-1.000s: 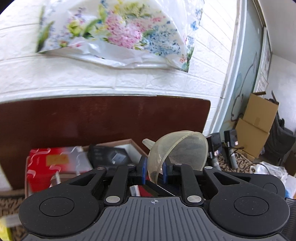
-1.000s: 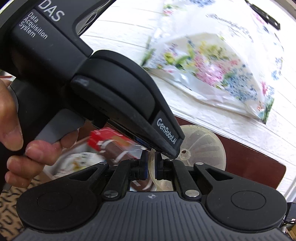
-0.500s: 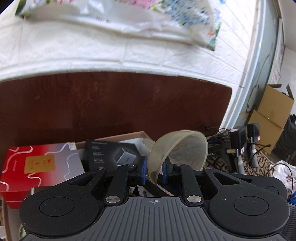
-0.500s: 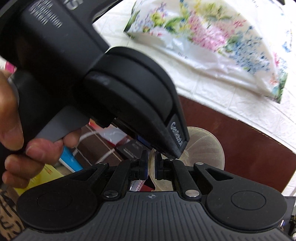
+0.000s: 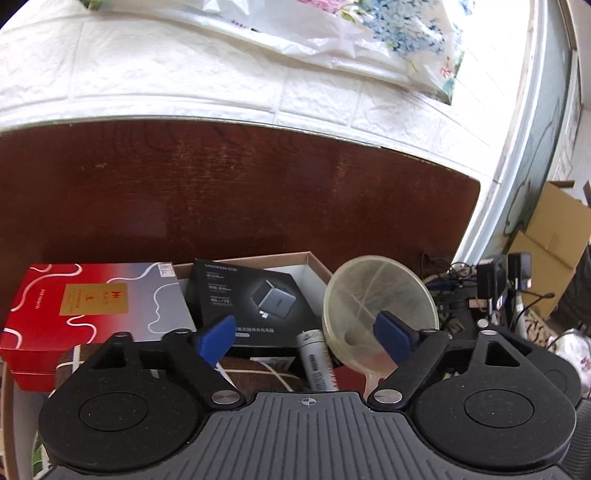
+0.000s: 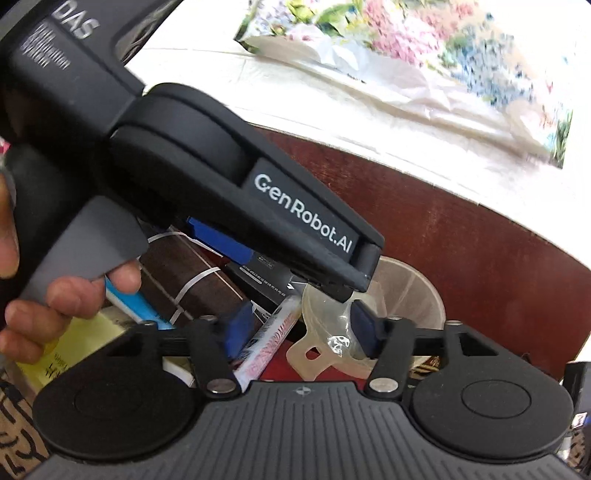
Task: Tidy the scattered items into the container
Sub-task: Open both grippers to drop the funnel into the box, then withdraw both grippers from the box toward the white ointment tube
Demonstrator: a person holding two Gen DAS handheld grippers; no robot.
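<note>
A dark brown wooden board [image 5: 236, 192] is standing against a white brick-pattern wall [image 5: 177, 85], with a floral plastic bag [image 5: 384, 33] hanging on that wall. Below the board an open cardboard container [image 5: 314, 258] is sitting packed with things: a red and grey box [image 5: 92, 306] is lying at its left, a black charger box [image 5: 251, 299] is leaning just beside it, and a small white cylinder [image 5: 317, 362] is lying in front of the charger box. The translucent funnel [image 5: 380, 310] is resting at the container's right edge, tilted, wide mouth facing the left wrist camera and its spout pointing down toward the lens. The left gripper [image 5: 306, 334] is opening, its blue pads standing wide; the right-side pad is overlapping the funnel's bowl in the picture, but I cannot tell whether it is touching, and nothing is being pinched. In the right wrist view the right gripper [image 6: 299, 330] is also opening, fingers at a middling spread, with the funnel's [image 6: 406, 295] rim and tab handle sitting loose between the pads, no squeeze visible. The left gripper's [image 6: 332, 288] black body is crossing that view above the funnel, with a hand [image 6: 55, 295] on its grey trigger. A white marker-like tube [image 6: 269, 339] is lying just left of the funnel, near a brown box with white bands [image 6: 184, 269] and a yellow pad [image 6: 70, 347].
</note>
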